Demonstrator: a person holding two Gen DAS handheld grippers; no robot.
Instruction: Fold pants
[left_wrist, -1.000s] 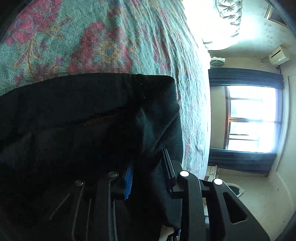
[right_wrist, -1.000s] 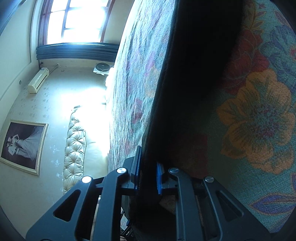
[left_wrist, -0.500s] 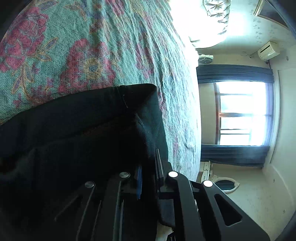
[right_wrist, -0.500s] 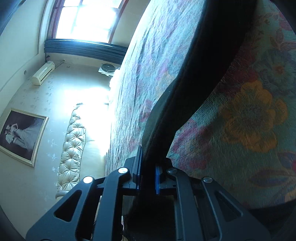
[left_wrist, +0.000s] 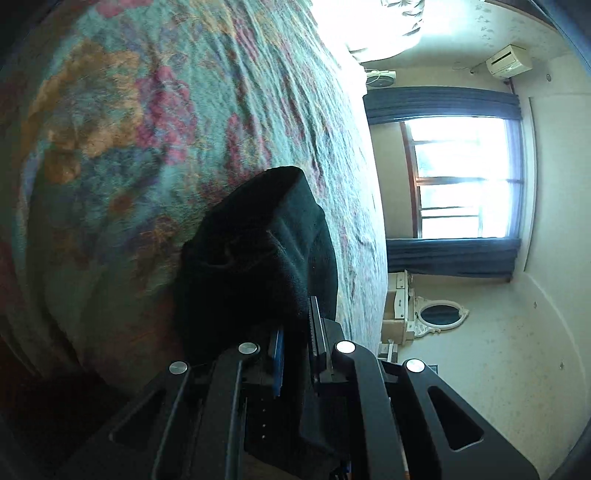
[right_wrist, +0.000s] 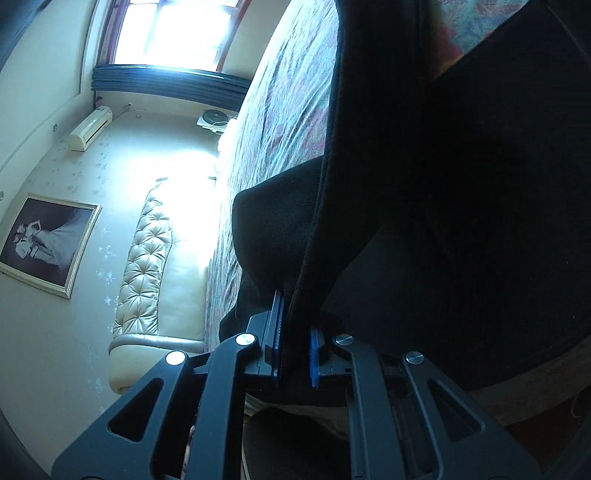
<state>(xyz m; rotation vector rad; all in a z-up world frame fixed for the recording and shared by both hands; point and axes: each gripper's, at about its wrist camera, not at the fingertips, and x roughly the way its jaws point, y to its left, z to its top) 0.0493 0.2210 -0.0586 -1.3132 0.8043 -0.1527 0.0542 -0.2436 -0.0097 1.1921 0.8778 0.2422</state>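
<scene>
The black pants (left_wrist: 258, 258) are held off the floral bedspread (left_wrist: 166, 110). In the left wrist view my left gripper (left_wrist: 297, 332) is shut on a bunched corner of the pants, which bulges up from the jaws. In the right wrist view my right gripper (right_wrist: 293, 343) is shut on a hemmed edge of the pants (right_wrist: 461, 184). That cloth rises from the jaws and fills the right half of the view, hiding most of the bedspread (right_wrist: 291, 103).
A cream tufted headboard (right_wrist: 147, 266) stands at the bed's end. A bright window with dark curtains (left_wrist: 465, 181), a wall air conditioner (left_wrist: 508, 61), a small fan (right_wrist: 216, 120), a framed picture (right_wrist: 44, 243) and a white dresser with oval mirror (left_wrist: 436, 314) line the walls.
Both grippers have lifted their pants corners off the bedspread and pulled back. The cloth has bunched at the left gripper, and in the right view it has swung across and covers far more.
</scene>
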